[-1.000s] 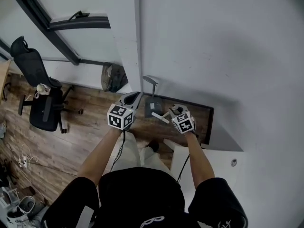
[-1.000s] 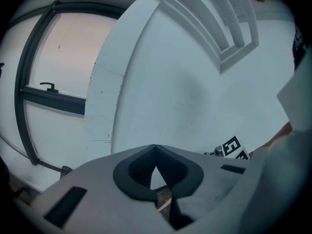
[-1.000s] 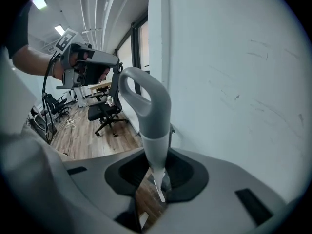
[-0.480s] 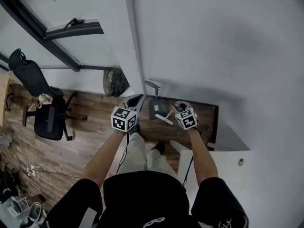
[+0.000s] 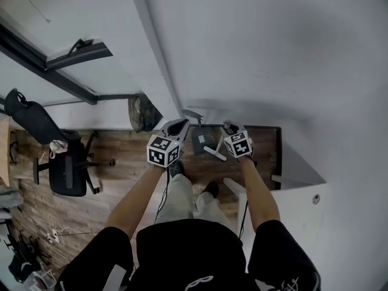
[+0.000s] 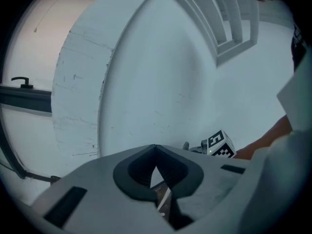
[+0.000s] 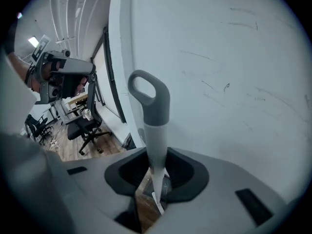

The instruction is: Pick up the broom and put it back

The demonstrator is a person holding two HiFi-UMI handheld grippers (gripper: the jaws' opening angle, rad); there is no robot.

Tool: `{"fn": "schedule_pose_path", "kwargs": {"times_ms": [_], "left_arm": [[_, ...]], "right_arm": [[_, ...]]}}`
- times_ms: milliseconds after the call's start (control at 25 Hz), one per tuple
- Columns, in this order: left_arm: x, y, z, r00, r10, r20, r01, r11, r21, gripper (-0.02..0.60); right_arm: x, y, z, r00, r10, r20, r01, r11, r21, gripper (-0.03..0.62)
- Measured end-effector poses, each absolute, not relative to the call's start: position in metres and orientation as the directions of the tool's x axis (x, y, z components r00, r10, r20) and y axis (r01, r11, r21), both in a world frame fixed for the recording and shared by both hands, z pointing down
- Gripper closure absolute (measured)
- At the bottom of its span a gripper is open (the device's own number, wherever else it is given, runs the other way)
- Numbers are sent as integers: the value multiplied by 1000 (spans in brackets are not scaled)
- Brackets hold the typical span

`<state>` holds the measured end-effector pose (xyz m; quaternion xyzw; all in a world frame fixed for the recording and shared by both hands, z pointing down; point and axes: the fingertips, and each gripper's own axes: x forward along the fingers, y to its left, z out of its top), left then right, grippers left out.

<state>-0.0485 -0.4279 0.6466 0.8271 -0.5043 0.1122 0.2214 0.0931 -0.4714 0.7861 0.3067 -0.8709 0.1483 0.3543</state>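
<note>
The broom has a white shaft and a grey loop grip (image 7: 148, 94). In the right gripper view the shaft runs upright between the jaws, and my right gripper (image 7: 157, 172) is shut on it, close to the white wall. In the head view the loop grip (image 5: 193, 115) shows between the two grippers, above a grey head or dustpan (image 5: 203, 141) on the wooden floor at the wall's foot. There my right gripper (image 5: 229, 128) sits just right of it. My left gripper (image 5: 177, 128) hovers to its left, jaw tips touching (image 6: 155, 149), with nothing held.
A black office chair (image 5: 66, 162) stands on the wood floor at the left. A dark bag (image 5: 142, 114) leans at the wall corner. A white cabinet top (image 5: 303, 205) lies at the right. Cables (image 5: 51, 235) trail at the lower left. The white wall (image 5: 254, 53) is directly ahead.
Both grippers have moved closer to the wall, the right one still carrying the broom. The chair and floor have slid left and down in the head view.
</note>
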Motion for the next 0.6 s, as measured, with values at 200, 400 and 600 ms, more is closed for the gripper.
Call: {"fn": "schedule_pose_path", "kwargs": {"times_ms": [200,400,600], "left_arm": [[-36,-442,656,513,-747,422,-858,-443,259,565],[-30,-455,664,544,-716,437,-839,-479,260,565],[-34,-466,670,553,-705,444,-832,-488,262,565]], "right_arm": [[90,-498,793,-548,-457,701,-712,694,-104,477],[88,-517,797,-519,-476,710,-751,651,-112,477],[86,-533,800,-501,-485,717,-786,603,-141,477]]}}
